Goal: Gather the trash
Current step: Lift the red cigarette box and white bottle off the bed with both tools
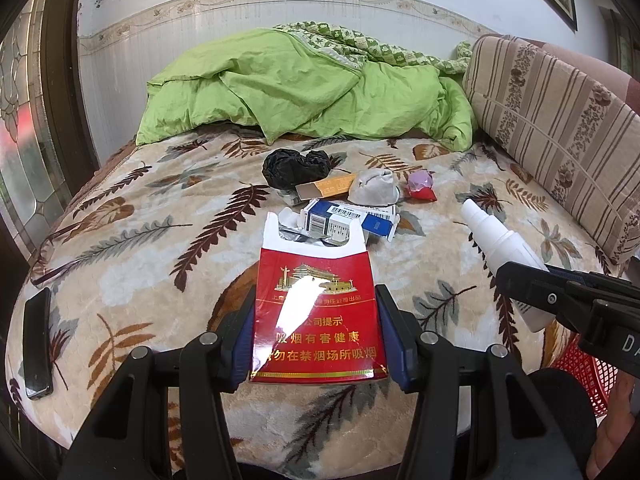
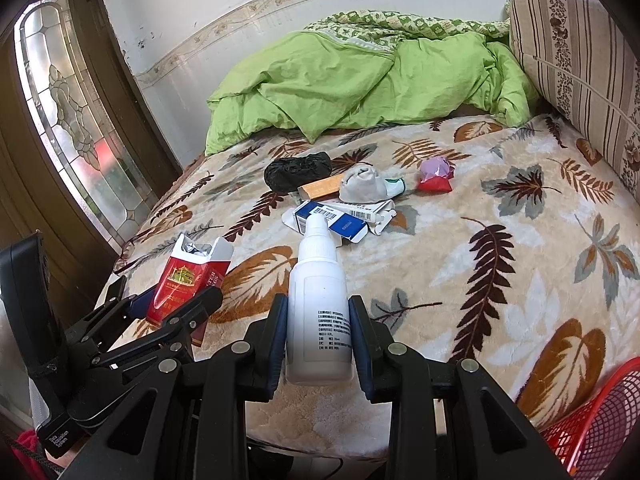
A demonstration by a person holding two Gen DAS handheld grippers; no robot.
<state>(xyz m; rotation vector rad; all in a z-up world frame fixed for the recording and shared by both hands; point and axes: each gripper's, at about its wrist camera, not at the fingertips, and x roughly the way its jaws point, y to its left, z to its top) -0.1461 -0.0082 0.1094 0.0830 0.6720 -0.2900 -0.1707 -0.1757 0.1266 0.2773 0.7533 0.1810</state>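
My left gripper (image 1: 316, 312) is shut on a red cigarette pack (image 1: 318, 312) with its top torn open, held above the bed's near edge; the pack also shows in the right wrist view (image 2: 184, 284). My right gripper (image 2: 319, 324) is shut on a white plastic bottle (image 2: 320, 308), nozzle pointing forward; the bottle also shows in the left wrist view (image 1: 496, 244). More trash lies mid-bed: a black crumpled bag (image 1: 296, 168), an orange box (image 1: 328, 187), a grey wad (image 1: 374, 188), a blue-white carton (image 1: 348, 220) and a red-purple wrapper (image 1: 420, 186).
A red mesh basket (image 2: 596, 424) stands at the bed's near right corner. A black phone (image 1: 37, 344) lies on the left of the leaf-patterned blanket (image 2: 500, 264). A green quilt (image 1: 304, 88) is piled at the back, a striped cushion (image 1: 560, 128) on the right.
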